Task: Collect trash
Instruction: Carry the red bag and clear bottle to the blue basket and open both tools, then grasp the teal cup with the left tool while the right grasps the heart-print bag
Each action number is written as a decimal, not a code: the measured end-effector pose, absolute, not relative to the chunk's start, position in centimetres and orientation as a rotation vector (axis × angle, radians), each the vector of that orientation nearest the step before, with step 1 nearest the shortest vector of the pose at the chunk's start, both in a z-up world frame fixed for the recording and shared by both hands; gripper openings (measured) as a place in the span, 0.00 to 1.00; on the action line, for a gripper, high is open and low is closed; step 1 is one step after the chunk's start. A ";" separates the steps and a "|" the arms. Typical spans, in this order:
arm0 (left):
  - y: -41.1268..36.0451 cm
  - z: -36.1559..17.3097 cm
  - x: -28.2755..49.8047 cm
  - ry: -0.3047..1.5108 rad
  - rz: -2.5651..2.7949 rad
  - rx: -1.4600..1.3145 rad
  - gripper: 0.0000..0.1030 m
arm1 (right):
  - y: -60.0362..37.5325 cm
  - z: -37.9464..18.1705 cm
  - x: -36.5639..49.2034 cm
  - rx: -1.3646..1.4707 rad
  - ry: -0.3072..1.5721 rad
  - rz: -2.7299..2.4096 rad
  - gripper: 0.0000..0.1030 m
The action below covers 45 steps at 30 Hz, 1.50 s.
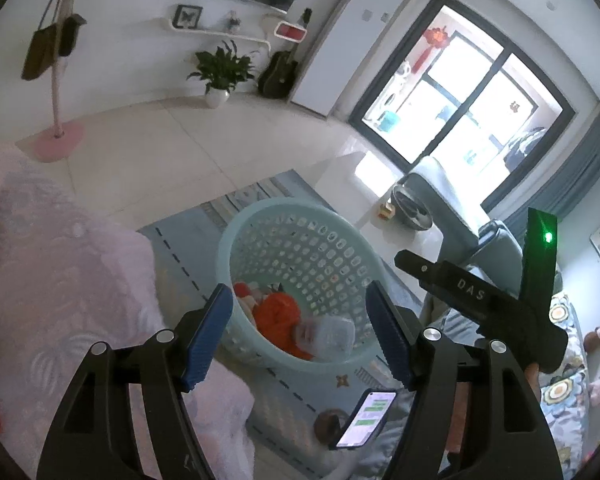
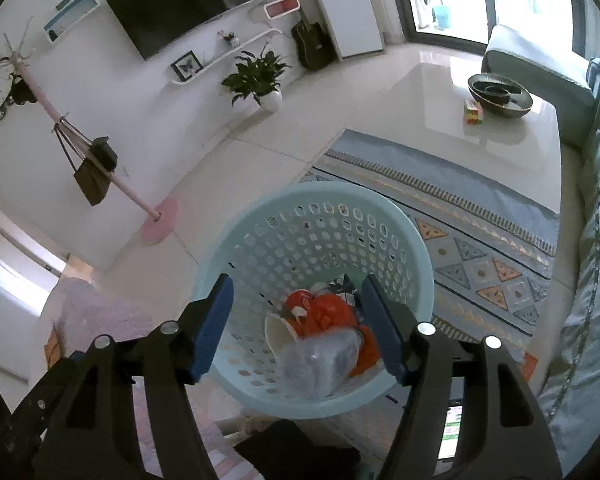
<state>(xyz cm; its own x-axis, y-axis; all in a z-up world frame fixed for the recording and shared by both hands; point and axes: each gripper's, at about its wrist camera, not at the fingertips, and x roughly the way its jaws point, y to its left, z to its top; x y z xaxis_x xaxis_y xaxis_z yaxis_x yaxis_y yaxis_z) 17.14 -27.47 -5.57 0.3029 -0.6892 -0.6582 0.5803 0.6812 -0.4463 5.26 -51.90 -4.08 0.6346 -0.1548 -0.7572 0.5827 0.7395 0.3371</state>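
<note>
1. Pale floor tiles and a patterned blue rug [image 2: 480, 264] fill the middle of both views; a white bench [image 2: 460, 132] carrying a dark bowl sits at upper right of the right wrist view.
2. On the rug stands a light-blue perforated basket [image 2: 332, 216], low centre in both frames; inside lie the trash pieces: crumpled orange wrappers [image 2: 328, 316], a clear plastic bag [image 2: 320, 364] and a white scrap.
3. The left gripper [image 1: 300, 336] is released, nothing between its blue pads, hovering over the basket's near rim.
4. The right gripper [image 2: 300, 328] is likewise spread and empty, aimed down into the basket.
5. A lit phone [image 1: 364, 420] lies at lower centre of the left view, beside the rug.
6. The trash looks light, soft and crinkly; the clear bag likely slips, so pinching a bunched fold would hold better than a flat face; the basket seems stiff and light, best taken by its rim.
</note>
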 end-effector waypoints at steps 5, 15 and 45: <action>-24.9 -3.3 15.2 0.874 -0.831 -0.140 0.69 | -49.6 -2.8 4.7 0.588 0.763 -0.420 0.61; -15.4 1.5 12.4 0.738 -0.771 -0.208 0.72 | -40.8 1.1 5.6 0.465 0.728 -0.282 0.61; 4.0 -7.3 19.4 0.898 -0.401 -0.328 0.73 | -16.9 -4.7 15.4 0.090 0.847 0.273 0.68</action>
<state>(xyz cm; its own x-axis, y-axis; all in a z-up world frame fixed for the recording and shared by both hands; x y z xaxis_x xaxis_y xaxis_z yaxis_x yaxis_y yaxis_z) 19.35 3.95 -7.26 0.5586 -0.4674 -0.6852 0.1982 0.8774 -0.4369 15.43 -16.93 -4.68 0.6294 0.2737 -0.7273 -0.2022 0.9614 0.1868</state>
